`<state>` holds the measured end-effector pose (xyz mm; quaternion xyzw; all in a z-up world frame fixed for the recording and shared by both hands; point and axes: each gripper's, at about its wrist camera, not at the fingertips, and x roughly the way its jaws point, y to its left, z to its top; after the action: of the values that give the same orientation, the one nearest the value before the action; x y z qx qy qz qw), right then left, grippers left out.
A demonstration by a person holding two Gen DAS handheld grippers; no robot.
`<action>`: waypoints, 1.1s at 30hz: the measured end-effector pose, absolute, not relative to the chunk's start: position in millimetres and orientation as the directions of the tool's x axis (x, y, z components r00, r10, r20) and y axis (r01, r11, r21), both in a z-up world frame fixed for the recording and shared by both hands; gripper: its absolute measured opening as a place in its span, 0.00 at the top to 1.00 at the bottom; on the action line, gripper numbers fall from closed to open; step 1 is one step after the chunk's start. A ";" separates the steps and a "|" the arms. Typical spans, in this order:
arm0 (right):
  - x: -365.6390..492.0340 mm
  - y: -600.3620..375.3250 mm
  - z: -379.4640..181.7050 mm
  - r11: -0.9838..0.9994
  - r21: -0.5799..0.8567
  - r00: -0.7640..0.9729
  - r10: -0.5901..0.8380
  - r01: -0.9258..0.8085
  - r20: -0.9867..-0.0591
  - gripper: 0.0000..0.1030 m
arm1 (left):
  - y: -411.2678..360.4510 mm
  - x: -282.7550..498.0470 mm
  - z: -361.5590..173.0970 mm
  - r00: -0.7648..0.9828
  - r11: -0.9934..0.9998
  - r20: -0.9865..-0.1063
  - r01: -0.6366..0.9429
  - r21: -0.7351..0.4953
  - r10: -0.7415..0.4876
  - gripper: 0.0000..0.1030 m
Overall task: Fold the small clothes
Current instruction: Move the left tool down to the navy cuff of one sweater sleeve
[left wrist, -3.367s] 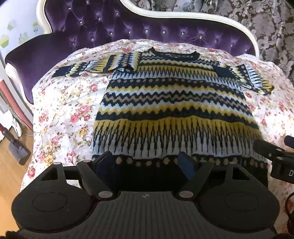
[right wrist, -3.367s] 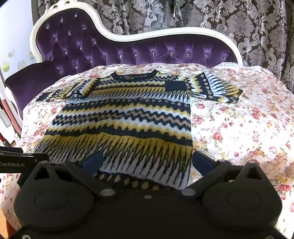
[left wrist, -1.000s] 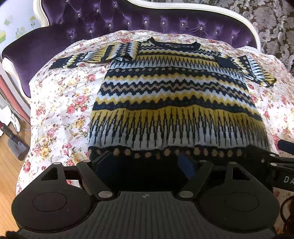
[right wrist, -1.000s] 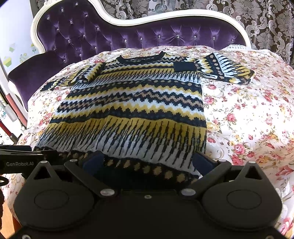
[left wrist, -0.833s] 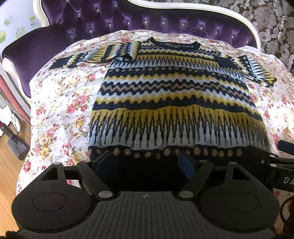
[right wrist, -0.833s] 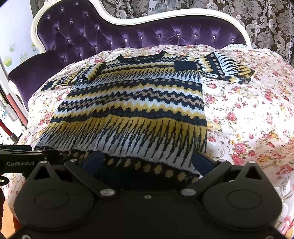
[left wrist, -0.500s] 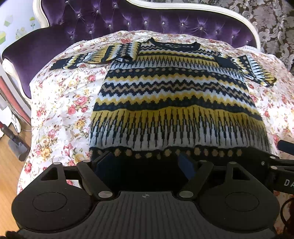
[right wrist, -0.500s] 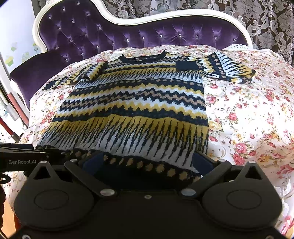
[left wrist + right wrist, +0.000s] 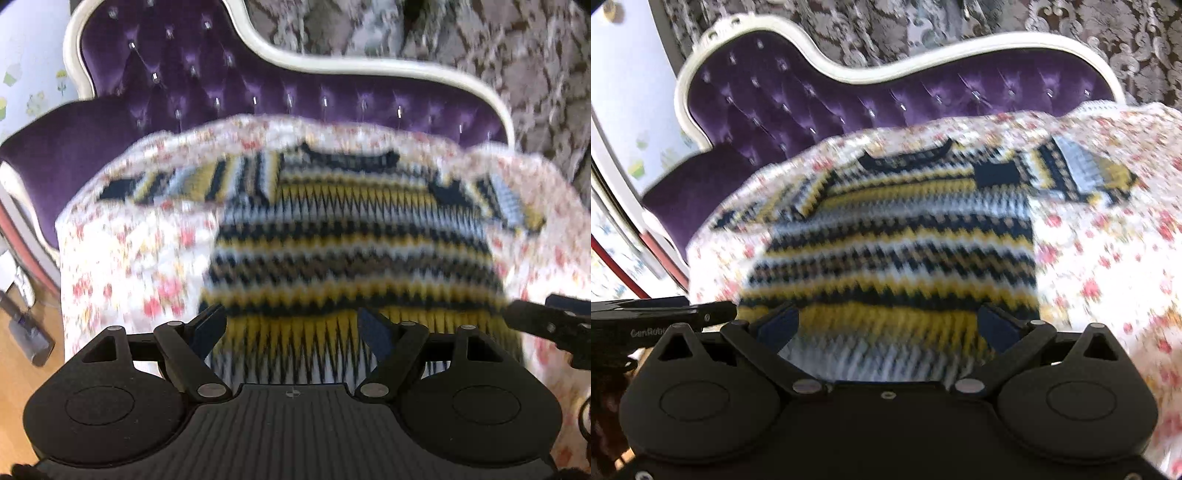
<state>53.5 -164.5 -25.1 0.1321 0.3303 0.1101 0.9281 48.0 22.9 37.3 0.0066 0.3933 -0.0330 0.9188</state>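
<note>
- The sweater (image 9: 351,236), knitted in yellow, white and dark bands, is spread flat on a flowered sheet (image 9: 122,258) that covers the seat of a purple sofa (image 9: 221,92).
- Its collar (image 9: 347,157) is turned to the back edge of the seat, and its lower part reaches the front edge, where it is hidden behind both tools.
- One sleeve (image 9: 184,181) is stretched out toward the left edge of the seat; the other sleeve (image 9: 1086,173) is bent in a short heap near the right edge.
- The left gripper (image 9: 291,317) is held over the lower left part of the garment. Its fingers are spread wide, the knit is seen between them, and nothing is pinched.
- The right gripper (image 9: 886,314) is held over the lower right part, also with fingers wide apart and nothing clamped.
- Both pictures are blurred, so fine contact with the cloth cannot be judged.
- No fold is made yet, so the very first step of folding seems to be in hand, with the place for the first grasp being chosen.
- For the next move, each tool would probably have to be lowered onto a part of the knit, perhaps a sleeve or a bottom corner, and closed on it.
- The seized part should then be lifted only a little and carried evenly over the body, so that the flat garment is not dragged on the sheet.
</note>
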 end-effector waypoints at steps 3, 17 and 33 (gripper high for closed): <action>65.0 -167.6 -14.3 0.934 0.330 0.781 0.306 -0.136 -0.544 0.00 | 42.9 67.4 48.8 0.722 0.995 -0.685 0.060 -0.079 -0.097 0.25; 140.6 -190.2 -28.2 0.893 0.405 0.824 0.374 -0.196 -0.426 0.00 | 148.7 180.8 37.8 0.816 0.978 -0.561 0.027 -0.205 -0.140 0.13; 191.5 -207.4 -67.9 0.871 0.449 0.829 0.393 -0.197 -0.398 0.00 | 258.3 282.0 -35.9 0.765 0.928 -0.642 -0.204 -0.313 -0.048 0.05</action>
<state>191.5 -207.4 -67.9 0.1986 0.2464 0.1576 0.9354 282.0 258.3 -35.9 -0.1856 0.3398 0.0425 0.9210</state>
